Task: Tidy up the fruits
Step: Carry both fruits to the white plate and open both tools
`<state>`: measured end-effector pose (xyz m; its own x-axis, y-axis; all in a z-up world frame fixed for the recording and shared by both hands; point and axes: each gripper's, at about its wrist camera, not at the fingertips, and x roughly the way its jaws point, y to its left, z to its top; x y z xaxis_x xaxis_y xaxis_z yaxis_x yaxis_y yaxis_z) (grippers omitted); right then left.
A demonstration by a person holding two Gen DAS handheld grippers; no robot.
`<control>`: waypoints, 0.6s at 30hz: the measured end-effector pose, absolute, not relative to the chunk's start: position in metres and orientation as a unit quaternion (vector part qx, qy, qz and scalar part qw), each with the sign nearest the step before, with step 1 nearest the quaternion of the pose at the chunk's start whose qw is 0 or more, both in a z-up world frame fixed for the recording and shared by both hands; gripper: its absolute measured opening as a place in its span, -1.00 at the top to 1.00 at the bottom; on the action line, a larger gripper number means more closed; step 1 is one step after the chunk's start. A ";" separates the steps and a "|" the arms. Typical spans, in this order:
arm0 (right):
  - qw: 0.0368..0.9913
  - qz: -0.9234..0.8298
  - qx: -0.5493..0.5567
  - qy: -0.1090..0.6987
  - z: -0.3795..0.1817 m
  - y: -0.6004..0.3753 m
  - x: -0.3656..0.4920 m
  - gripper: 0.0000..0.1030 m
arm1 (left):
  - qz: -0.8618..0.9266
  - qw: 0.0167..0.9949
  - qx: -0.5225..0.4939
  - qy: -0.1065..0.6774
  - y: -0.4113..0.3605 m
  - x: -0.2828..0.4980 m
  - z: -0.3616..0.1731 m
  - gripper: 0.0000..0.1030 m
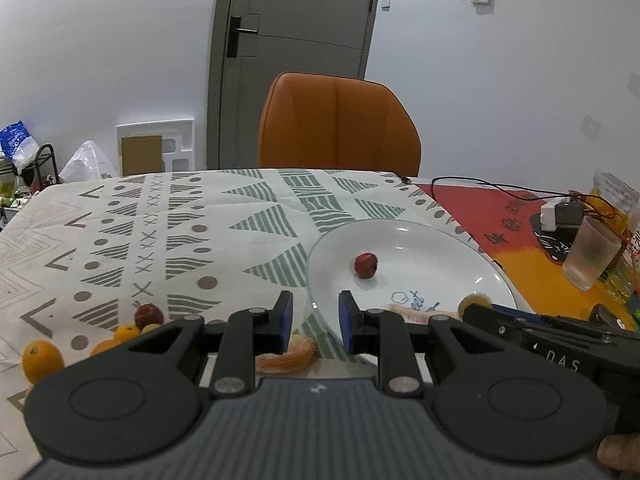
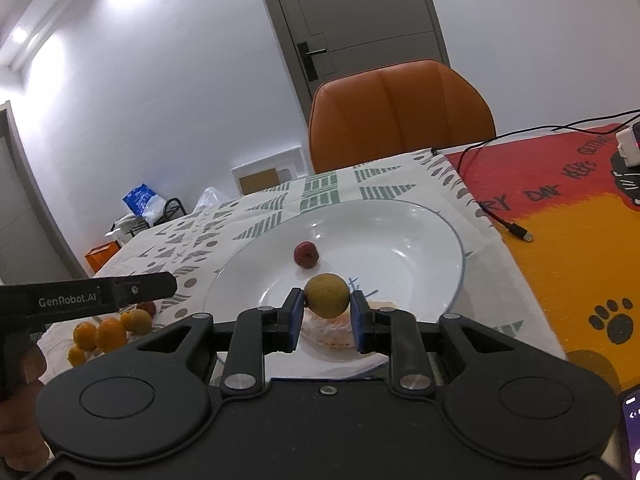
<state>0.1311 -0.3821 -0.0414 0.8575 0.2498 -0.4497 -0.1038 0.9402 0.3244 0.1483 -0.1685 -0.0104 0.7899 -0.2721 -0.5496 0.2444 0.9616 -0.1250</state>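
Observation:
A white plate point(image 1: 440, 248) lies on the patterned tablecloth; it also shows in the right wrist view point(image 2: 432, 236). A small red fruit point(image 1: 365, 265) point(image 2: 306, 255) sits in it, with a peeled orange piece point(image 2: 340, 334) at its near rim. My right gripper point(image 2: 326, 318) is shut on a yellow-green round fruit point(image 2: 327, 295) point(image 1: 474, 302), held over the plate's near part. My left gripper point(image 1: 316, 322) is open and empty, at the plate's left rim. A pile of small oranges point(image 1: 42, 360) point(image 2: 110, 332) and a red fruit point(image 1: 149, 315) lies left of the plate. A peeled orange segment point(image 1: 286, 356) lies under the left gripper.
An orange chair point(image 1: 338, 124) stands behind the table. A translucent cup point(image 1: 592, 256), a white device with wires point(image 1: 560, 214) and a cable point(image 2: 516, 232) lie on the red-orange mat at the right. A phone point(image 2: 632, 428) is at the near right edge.

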 end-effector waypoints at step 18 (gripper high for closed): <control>0.954 0.084 0.143 0.250 -0.040 -0.397 0.114 0.42 | -0.173 0.940 -0.011 0.294 -0.207 0.155 -0.011 0.55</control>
<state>0.1139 -0.3970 -0.0396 0.8603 0.2323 -0.4537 -0.0891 0.9449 0.3150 0.1549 -0.2067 -0.0109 0.7677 -0.3317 -0.5483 0.3193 0.9398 -0.1215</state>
